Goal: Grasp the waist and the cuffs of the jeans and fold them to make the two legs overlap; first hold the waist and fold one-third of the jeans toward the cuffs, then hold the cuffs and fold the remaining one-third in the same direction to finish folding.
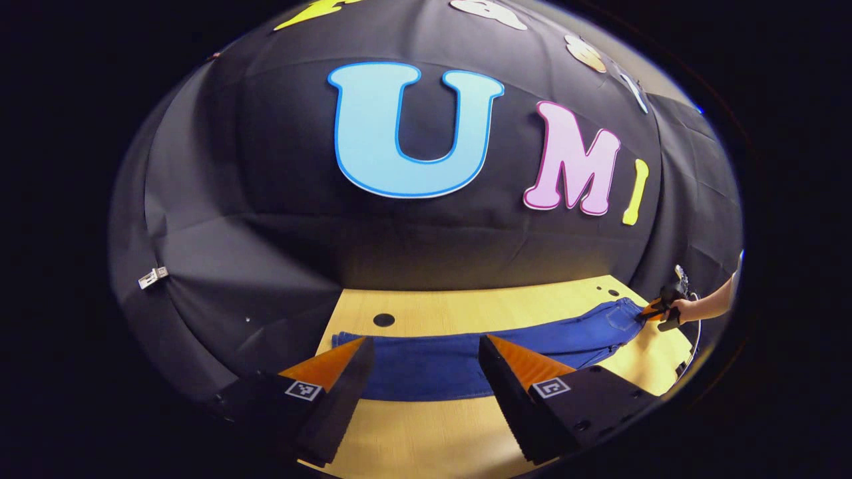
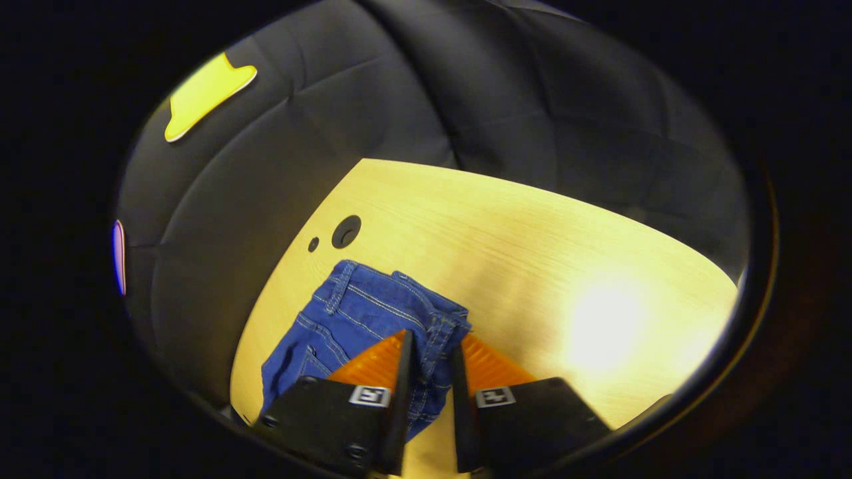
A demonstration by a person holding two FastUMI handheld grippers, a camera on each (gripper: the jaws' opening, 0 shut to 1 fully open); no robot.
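jeans (image 1: 466,356): flat on table (image 1: 466,309), legs look stacked
R grip (image 2: 431,352): pinching waist (image 2: 436,326)
L grip (image 1: 423,359): jaws apart, over cuffs (image 1: 343,339)
next: prob. waist fold twd cuffs

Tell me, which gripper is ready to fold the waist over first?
The right gripper, I think. Its jaws are already closed on the waist of the jeans. The left gripper hangs open above the legs, near the cuffs.

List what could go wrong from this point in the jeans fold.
1. The right gripper pinches only the waistband's edge of the jeans; its narrow bite could slip when lifted.
2. The left gripper has its jaws open above the leg end, gripping nothing; if the right lifts alone, the jeans may drag across the table.
3. The waist looks bunched, so the fold could come out uneven.
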